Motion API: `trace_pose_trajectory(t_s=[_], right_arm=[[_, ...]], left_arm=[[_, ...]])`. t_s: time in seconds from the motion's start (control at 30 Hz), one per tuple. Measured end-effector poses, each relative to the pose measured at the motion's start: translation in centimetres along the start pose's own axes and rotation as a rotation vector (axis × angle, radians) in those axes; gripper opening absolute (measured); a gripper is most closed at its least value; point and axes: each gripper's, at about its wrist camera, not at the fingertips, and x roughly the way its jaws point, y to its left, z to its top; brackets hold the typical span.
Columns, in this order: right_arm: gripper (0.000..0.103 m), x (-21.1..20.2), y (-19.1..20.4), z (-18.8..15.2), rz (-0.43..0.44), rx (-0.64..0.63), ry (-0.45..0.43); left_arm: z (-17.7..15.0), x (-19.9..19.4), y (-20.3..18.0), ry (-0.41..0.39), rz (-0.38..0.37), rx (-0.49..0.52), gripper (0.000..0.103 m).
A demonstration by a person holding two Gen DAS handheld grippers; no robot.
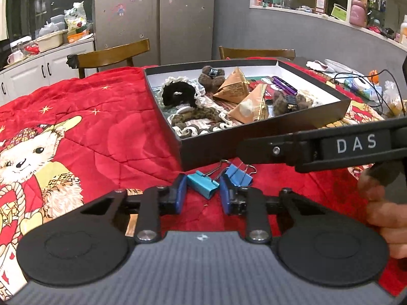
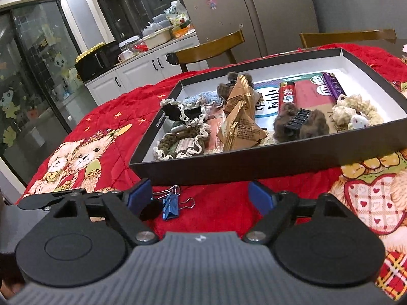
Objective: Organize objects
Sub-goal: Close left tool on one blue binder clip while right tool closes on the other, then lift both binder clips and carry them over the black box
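Note:
A black shallow box sits on the red quilt and holds scrunchies, paper pyramids, hair claws and lighters. Two binder clips lie in front of it: a teal one and a darker blue one. My left gripper straddles the teal clip with its blue pads close on either side; the jaws are still apart. My right gripper is open wide and empty, to the right of the blue clip. Its arm crosses the left wrist view.
The red quilt with bear prints covers the table. Two wooden chairs stand behind it. Clutter and cables lie to the right of the box. Cabinets and a fridge are behind.

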Motion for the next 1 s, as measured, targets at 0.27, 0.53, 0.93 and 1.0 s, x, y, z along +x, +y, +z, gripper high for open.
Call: trace_pose_trajectory(t_s=[0.27, 0.53, 0.93, 1.0], right_arm=[[0.089, 0.2, 0.0, -0.2, 0.029, -0.004, 0.015], [0.082, 0.7, 0.5, -0.5, 0.070, -0.038, 0.019], [0.032, 1.0, 1.9, -1.1, 0.000, -0.140, 0.003], [0.027, 0.9, 2.2, -1.3, -0.006, -0.162, -0.003]], left_arm=[[-0.2, -0.4, 0.0, -0.011, 0.043, -0.012, 0.033], [-0.7, -1.2, -0.2, -0.012, 0.216, -0.065, 0.026], [-0.8, -1.6, 1.0, -0.009, 0.265, -0.154, 0.019], [-0.8, -1.6, 0.9, -0.010, 0.259, -0.149, 0.019]])
